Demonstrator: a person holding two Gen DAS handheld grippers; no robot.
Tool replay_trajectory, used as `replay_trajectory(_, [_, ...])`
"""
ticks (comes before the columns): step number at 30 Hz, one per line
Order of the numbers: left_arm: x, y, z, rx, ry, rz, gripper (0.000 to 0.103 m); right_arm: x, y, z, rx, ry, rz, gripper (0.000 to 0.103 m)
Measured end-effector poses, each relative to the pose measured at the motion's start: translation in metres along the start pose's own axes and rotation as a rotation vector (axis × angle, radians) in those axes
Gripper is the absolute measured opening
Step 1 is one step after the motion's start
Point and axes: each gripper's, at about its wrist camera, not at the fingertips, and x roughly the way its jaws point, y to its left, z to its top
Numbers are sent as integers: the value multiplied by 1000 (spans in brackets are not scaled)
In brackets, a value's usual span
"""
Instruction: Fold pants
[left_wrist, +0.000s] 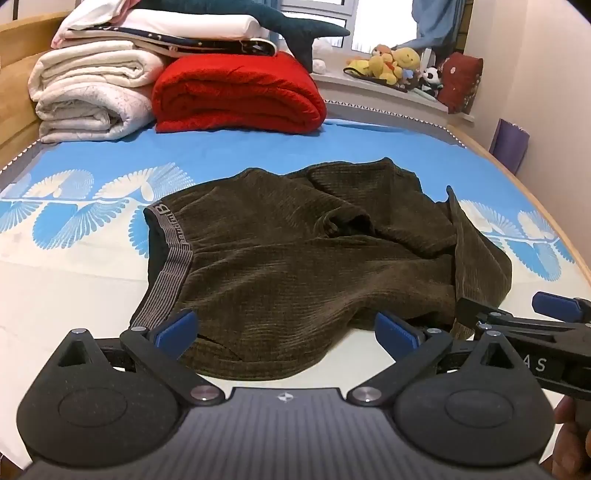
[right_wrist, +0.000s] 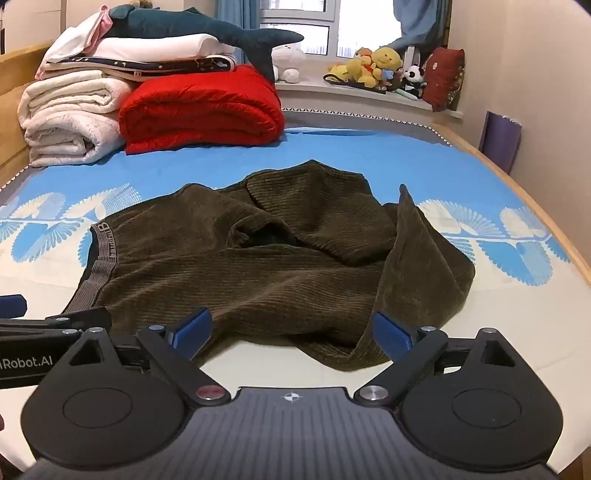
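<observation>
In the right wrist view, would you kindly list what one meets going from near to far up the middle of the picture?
right gripper → olive pants → blue sheet → red blanket → shark plush

Ribbed olive-brown pants (left_wrist: 280, 258), blue feather-print sheet (left_wrist: 74, 206)

Ribbed, matt corduroy-like cloth on the olive pants (left_wrist: 280, 258), with a striped woven elastic waistband (left_wrist: 173, 258). Smooth printed cotton-like bedsheet (left_wrist: 74, 280) underneath, plush red blanket (left_wrist: 236, 96) and quilted white bedding (left_wrist: 85, 92) behind. Matt black plastic on the left gripper (left_wrist: 284, 328), blue rubbery pads (left_wrist: 177, 328), shiny metal rivets.
</observation>
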Motion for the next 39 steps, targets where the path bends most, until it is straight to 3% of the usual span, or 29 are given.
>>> replay_trajectory(13, [6, 0, -3, 21, 30, 24, 102, 2, 3, 0, 12, 25, -4, 93])
replay_trajectory(39, [2, 6, -2, 0, 37, -1, 98, -3, 9, -3, -9, -31, 51, 87])
